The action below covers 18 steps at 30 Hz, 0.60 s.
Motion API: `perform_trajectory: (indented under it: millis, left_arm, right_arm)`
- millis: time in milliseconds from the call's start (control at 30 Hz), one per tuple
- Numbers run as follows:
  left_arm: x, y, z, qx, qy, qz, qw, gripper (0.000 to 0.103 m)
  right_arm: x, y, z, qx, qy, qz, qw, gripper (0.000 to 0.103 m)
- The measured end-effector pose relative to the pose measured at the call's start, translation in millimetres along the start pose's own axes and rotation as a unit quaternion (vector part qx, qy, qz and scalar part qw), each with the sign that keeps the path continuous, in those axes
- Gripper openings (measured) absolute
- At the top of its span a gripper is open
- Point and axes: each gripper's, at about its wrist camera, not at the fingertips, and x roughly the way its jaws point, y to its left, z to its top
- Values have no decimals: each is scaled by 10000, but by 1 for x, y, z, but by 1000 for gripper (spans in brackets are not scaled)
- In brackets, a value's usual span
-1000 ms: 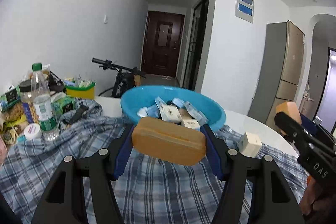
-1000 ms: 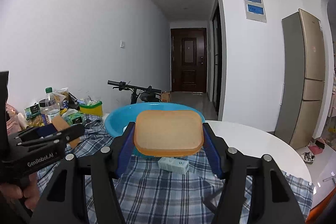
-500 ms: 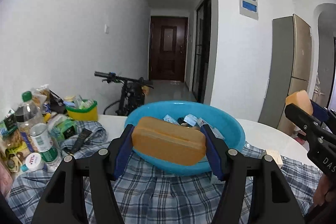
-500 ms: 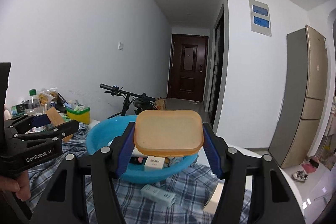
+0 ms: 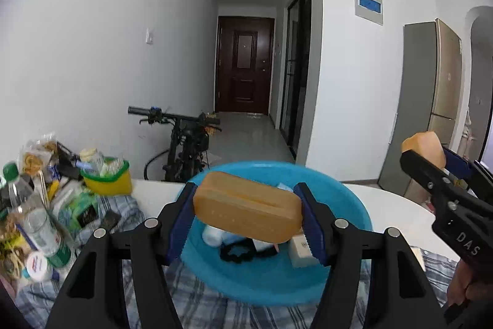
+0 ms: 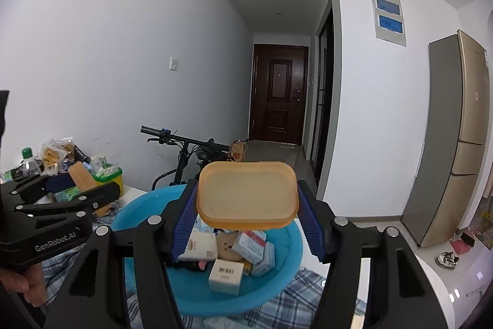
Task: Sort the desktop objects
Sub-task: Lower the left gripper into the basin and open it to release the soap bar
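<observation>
Two grippers (image 5: 248, 216) (image 6: 246, 204); two orange boxes (image 5: 246, 205) (image 6: 246, 195); one basin (image 5: 348, 211)

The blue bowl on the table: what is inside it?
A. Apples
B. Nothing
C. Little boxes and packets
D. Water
C: the right wrist view shows the blue bowl holding small boxes and packets piled together.

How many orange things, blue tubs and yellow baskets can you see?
Orange soap-box halves: 2, the closed-looking base in the left gripper and the open tray in the right gripper
Blue basin: 1
Yellow basket: 1
Total: 4
</observation>
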Motion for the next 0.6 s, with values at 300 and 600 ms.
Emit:
perform_trajectory:
  millis: [300, 600]
  left_arm:
    - [59, -2, 26, 106, -9, -29, 9999, 66]
    - [118, 6, 46, -144, 201, -58, 9997, 66]
  right_arm:
    - [56, -5, 2, -2, 195, -70, 9998, 60]
    - [109, 0, 8, 36, 313, -74, 9995, 60]
